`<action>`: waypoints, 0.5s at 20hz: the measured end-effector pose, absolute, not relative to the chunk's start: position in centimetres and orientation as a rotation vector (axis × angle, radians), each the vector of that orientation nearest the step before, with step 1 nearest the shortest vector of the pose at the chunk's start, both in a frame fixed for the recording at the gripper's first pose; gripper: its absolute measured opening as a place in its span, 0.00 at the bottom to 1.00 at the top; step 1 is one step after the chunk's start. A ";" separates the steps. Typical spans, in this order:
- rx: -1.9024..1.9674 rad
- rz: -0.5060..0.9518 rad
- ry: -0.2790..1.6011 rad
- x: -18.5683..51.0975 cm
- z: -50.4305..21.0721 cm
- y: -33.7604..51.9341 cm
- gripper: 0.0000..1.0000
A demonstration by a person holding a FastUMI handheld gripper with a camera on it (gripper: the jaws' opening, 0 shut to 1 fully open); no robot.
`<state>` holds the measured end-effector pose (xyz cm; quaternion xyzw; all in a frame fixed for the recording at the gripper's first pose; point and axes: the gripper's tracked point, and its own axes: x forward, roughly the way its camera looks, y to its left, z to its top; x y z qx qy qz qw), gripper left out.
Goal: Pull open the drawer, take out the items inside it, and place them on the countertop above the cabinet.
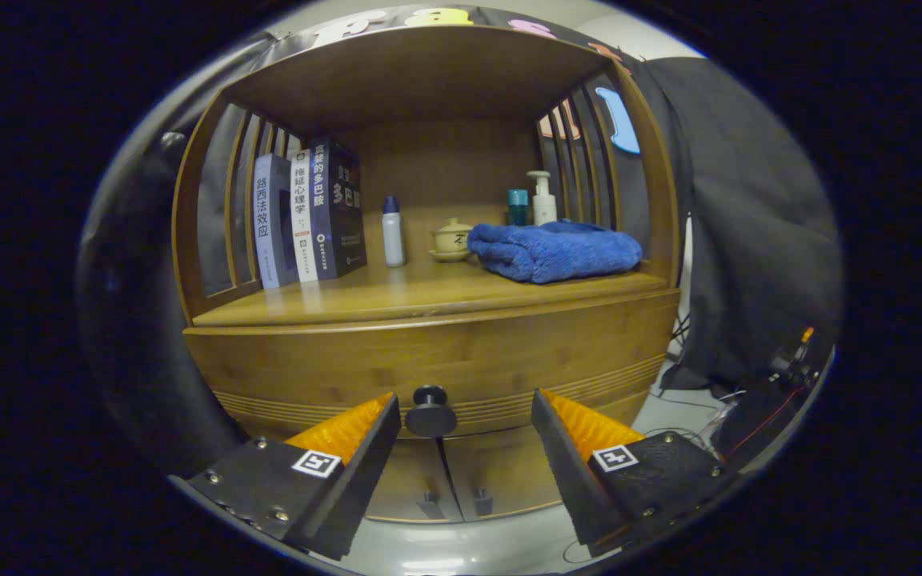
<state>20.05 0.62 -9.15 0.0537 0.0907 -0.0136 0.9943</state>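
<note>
Step in hand: the drawer (437, 364) is closed, so by my reading the job is at its start, with the knob yet to be gripped.
Knob: the round dark knob (430, 412) sticks out of the drawer front toward the camera, low on its centre line.
Key relation: the knob sits between the two fingers of the tongs (465, 412), closer to the left finger than the right, and seemingly a little beyond the tips; its stem points straight back along the line of the fingers, so the pull would run the same way.
Tongs: spread wide, holding nothing and touching nothing I can see; a clear gap shows on either side of the knob.
Next move, as I judge it: shift slightly left to centre the knob, ease forward, then close.
Tabletop: the wooden tabletop (333, 300) above the drawer carries books (309, 212), a small bottle (393, 232), a lidded pot (451, 238) and a folded blue towel (553, 250); its front left part is bare.
Drawer contents: hidden.
</note>
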 end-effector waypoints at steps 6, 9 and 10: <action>0.039 -0.001 0.230 23.4 -12.3 2.9 0.68; 0.109 0.019 0.251 24.1 -12.7 2.2 0.46; 0.116 0.030 0.253 23.8 -12.6 2.6 0.41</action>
